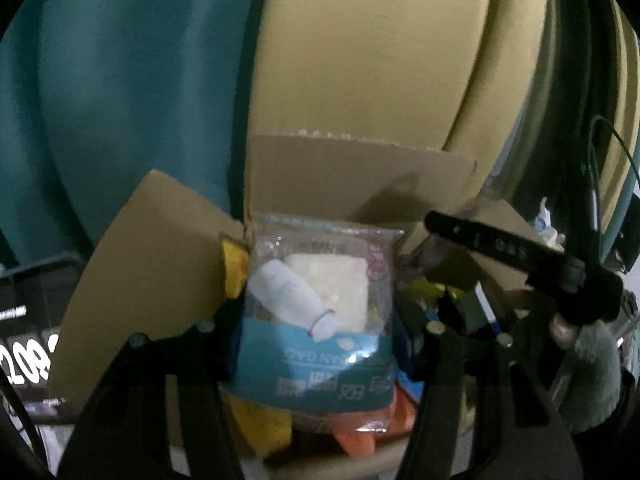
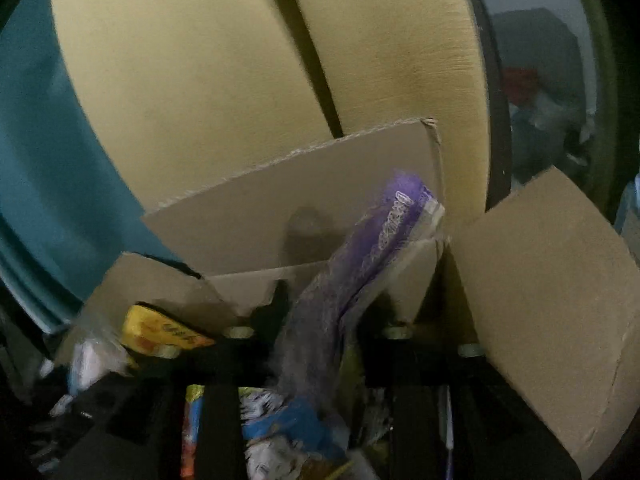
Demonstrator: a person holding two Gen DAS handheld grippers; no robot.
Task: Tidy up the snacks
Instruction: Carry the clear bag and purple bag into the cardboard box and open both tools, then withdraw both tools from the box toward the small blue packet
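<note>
One box [image 1: 152, 248], flaps up. Left gripper [image 1: 316, 332] clamped one clear cake packet [image 1: 320, 280] above it. Right gripper [image 2: 320, 336] stood open; one purple packet [image 2: 360, 256] loose between its jaws.

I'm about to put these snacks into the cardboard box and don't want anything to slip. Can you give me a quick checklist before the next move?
1. Left gripper has the cake packet between its fingers: ok.
2. Cardboard box flaps stand open: ok.
3. Purple packet firmly held by the right gripper: not ok, jaws look apart and the packet is blurred.
4. Free room in the box: cannot tell, snacks already crowd it.
5. The two grippers clear of each other: ok, the right one sits off to the side.
</note>
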